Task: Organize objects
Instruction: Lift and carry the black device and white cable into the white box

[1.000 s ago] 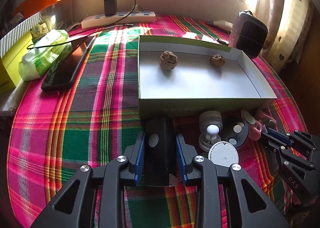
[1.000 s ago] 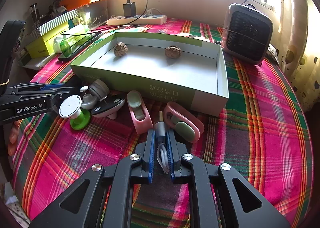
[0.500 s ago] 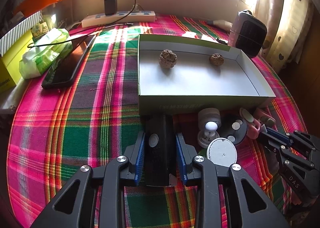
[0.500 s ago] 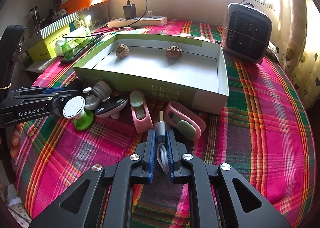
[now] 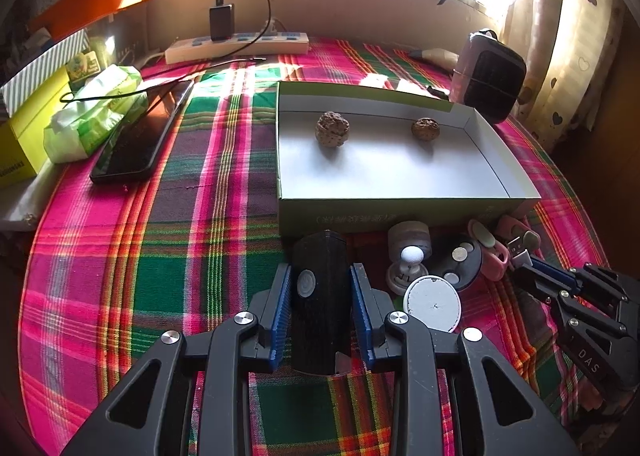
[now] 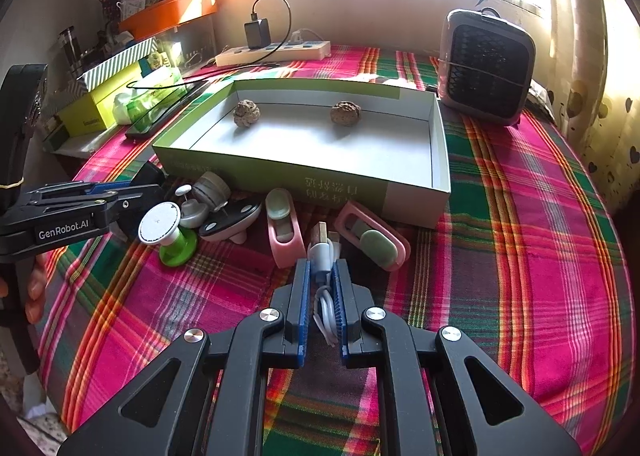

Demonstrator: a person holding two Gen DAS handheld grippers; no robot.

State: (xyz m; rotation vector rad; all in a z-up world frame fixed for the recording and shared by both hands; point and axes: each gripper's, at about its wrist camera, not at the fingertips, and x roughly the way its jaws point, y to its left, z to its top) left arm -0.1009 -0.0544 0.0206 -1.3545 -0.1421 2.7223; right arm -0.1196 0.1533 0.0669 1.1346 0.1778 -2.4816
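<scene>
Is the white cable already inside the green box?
No, the white cable is clamped in the right gripper, outside the green box.

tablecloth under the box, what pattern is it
Plaid of pink, green and orange stripes on the tablecloth; the right wrist view shows it best.

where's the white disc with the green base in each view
Left wrist: white disc, lower right of centre, beside the left tool's right finger; green base hidden.
Right wrist: same disc, left of centre, on its green base.
Shared landmark: green box just behind it.
</scene>
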